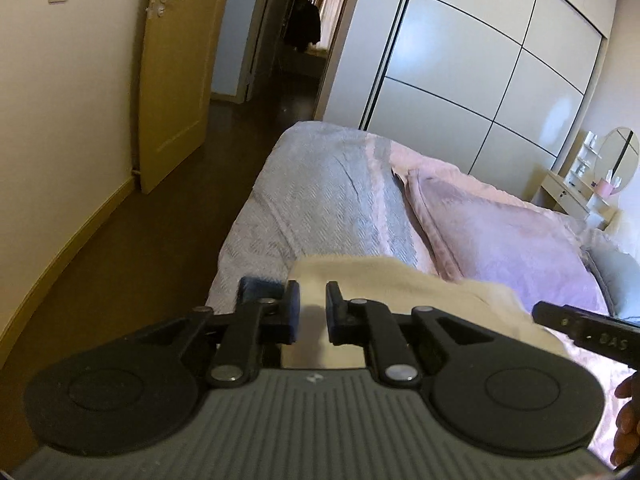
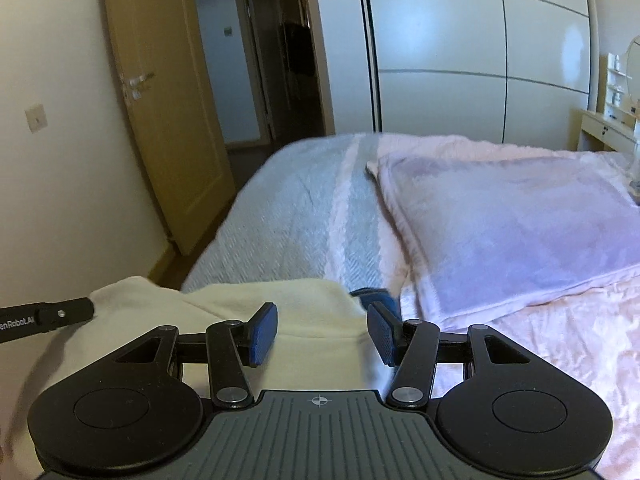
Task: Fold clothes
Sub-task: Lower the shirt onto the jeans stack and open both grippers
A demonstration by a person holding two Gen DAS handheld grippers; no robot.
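A cream garment (image 1: 400,284) lies on the bed's near edge, directly under both grippers. In the left wrist view my left gripper (image 1: 313,310) has its jaws drawn close, with the garment's cream cloth filling the narrow gap at its left edge. The right wrist view shows my right gripper (image 2: 323,334) with its blue pads (image 2: 264,334) wide apart. The cream garment (image 2: 304,304) lies beneath and between them, and the pads do not press on it. A black part of the other gripper (image 1: 584,328) pokes in at the right. A hand (image 1: 628,420) shows at the edge.
The bed carries a grey woven blanket (image 1: 312,192) and a pink cushion (image 1: 500,240) over a pink cover. A wooden door (image 1: 172,80) stands ajar on the left beside dark floor. White wardrobe doors (image 1: 480,80) and a dressing table (image 1: 568,192) lie beyond.
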